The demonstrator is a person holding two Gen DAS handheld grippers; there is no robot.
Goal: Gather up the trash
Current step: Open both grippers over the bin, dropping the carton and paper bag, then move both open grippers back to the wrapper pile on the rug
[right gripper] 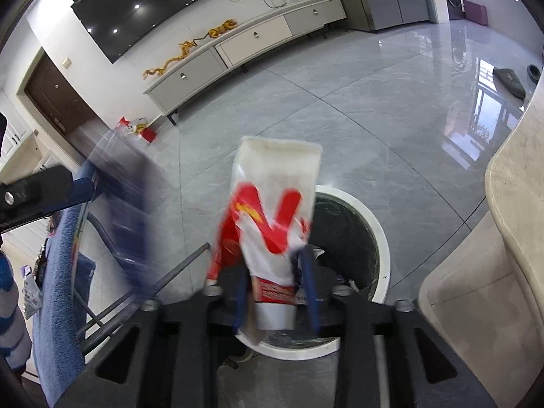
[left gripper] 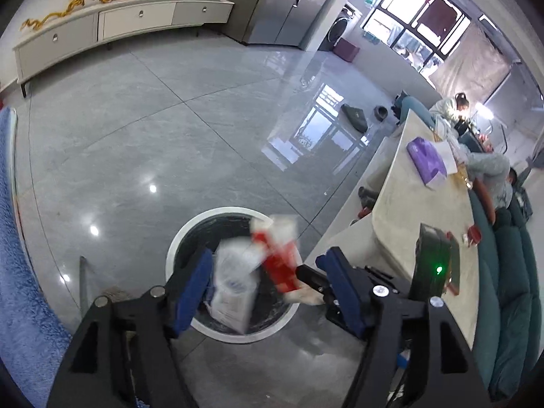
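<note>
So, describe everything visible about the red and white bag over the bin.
The red and white bag is a crinkly, glossy plastic snack-type wrapper, white at its top edge, with bold red shapes and a small yellow mark on its face. It stands roughly upright and motion-blurred between the fingers of the right tongs, directly above the round white-rimmed trash bin lined with a dark bag. Whether the pads still press on it cannot be told. In the left wrist view it hangs beside a blurred white package over the same bin.

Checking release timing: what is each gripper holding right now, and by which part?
Apparently nothing. Left gripper is open, white packet loose between its jaws over the bin. Right gripper: red-and-white bag, lower end between parted jaws.
</note>
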